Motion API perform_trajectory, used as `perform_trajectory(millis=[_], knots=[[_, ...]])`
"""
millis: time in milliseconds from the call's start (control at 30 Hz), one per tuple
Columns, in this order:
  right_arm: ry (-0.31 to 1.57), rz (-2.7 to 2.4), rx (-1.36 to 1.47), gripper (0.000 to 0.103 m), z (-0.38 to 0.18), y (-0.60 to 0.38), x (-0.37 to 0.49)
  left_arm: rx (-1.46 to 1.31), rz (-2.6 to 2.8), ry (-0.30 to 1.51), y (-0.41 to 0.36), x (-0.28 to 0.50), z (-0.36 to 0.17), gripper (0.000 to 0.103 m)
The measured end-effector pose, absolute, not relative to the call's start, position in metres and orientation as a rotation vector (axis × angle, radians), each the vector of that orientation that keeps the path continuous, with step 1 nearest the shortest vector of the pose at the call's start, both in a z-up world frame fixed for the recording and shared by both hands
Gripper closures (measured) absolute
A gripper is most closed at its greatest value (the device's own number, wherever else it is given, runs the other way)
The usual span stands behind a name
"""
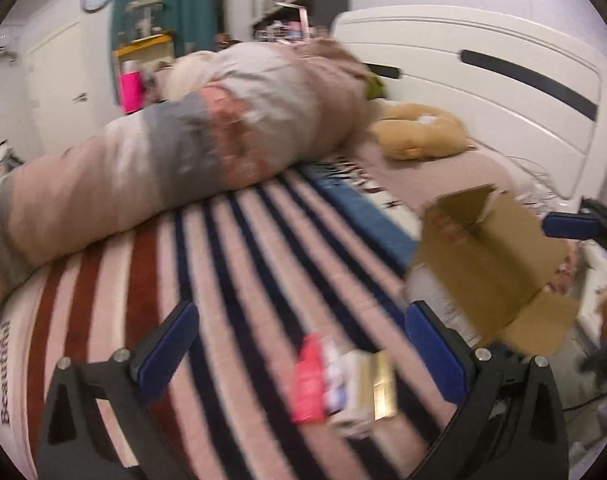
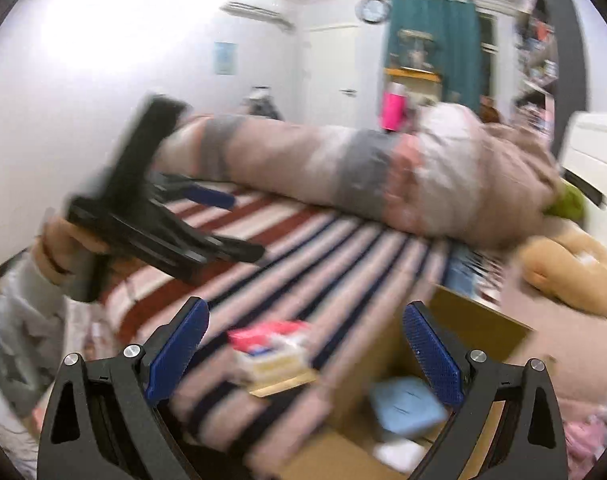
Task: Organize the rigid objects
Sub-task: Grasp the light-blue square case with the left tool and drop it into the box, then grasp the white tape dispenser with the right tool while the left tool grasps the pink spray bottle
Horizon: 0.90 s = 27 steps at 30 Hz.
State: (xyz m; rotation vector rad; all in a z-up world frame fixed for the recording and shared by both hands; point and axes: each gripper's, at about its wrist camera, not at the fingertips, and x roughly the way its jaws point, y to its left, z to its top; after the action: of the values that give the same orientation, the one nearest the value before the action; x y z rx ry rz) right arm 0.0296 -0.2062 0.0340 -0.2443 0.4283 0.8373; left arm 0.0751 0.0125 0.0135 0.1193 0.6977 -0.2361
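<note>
Striped bedspread (image 1: 263, 248) held loose small boxes (image 1: 345, 384) beside the cardboard box (image 2: 383, 380) — a blue item (image 2: 407, 406) already inside; left gripper (image 1: 299, 356) and right gripper (image 2: 303, 356) both gaped empty

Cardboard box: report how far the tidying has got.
Done: the cardboard box already holds a light blue item and something white beside it. In hand: nothing; the left hand-held gripper and right hand-held gripper both stand open and empty. Left: a small stack of packets, red and cream, lies on the striped blanket outside the box.
</note>
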Motion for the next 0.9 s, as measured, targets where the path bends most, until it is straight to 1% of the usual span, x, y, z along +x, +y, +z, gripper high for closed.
perform_trajectory(millis=[33, 133, 200, 233, 267, 300, 367, 433, 567, 667, 800, 900], knots=[[0.432, 0.871, -0.251, 0.005, 0.032, -0.195, 0.026, 0.116, -0.226, 0.68, 0.023, 0.07, 0.007, 0.001], [0.496, 0.966, -0.279, 0.006, 0.013, -0.156, 0.024, 0.076, -0.201, 0.708, 0.049, 0.063, -0.017, 0.001], [0.553, 1.0, -0.31, 0.013, -0.006, -0.135, 0.025, 0.032, -0.204, 0.718, 0.065, 0.058, -0.034, 0.001], [0.59, 1.012, -0.329, 0.025, -0.019, -0.126, 0.026, 0.012, -0.207, 0.725, 0.071, 0.056, -0.042, 0.001], [0.639, 1.022, -0.346, 0.04, -0.033, -0.117, 0.03, -0.011, -0.21, 0.735, 0.079, 0.055, -0.051, 0.001], [0.692, 1.031, -0.357, 0.044, -0.047, -0.11, 0.035, -0.022, -0.211, 0.742, 0.082, 0.055, -0.058, 0.001], [0.769, 1.02, -0.369, 0.046, -0.072, -0.099, 0.043, -0.041, -0.205, 0.759, 0.09, 0.054, -0.072, 0.001], [0.799, 0.963, -0.402, 0.046, -0.094, -0.093, 0.053, -0.051, -0.21, 0.771, 0.093, 0.054, -0.079, 0.001], [0.852, 0.912, -0.426, 0.047, -0.117, -0.084, 0.071, -0.091, -0.218, 0.818, 0.101, 0.058, -0.095, 0.001], [0.92, 1.003, -0.406, 0.047, -0.118, -0.077, 0.073, -0.091, -0.213, 0.829, 0.103, 0.058, -0.1, 0.001], [0.937, 1.143, -0.367, 0.047, -0.115, -0.066, 0.062, -0.093, -0.226, 0.835, 0.103, 0.058, -0.103, 0.001], [0.916, 1.123, -0.417, 0.047, -0.117, -0.062, 0.057, -0.092, -0.235, 0.844, 0.101, 0.06, -0.106, 0.001]])
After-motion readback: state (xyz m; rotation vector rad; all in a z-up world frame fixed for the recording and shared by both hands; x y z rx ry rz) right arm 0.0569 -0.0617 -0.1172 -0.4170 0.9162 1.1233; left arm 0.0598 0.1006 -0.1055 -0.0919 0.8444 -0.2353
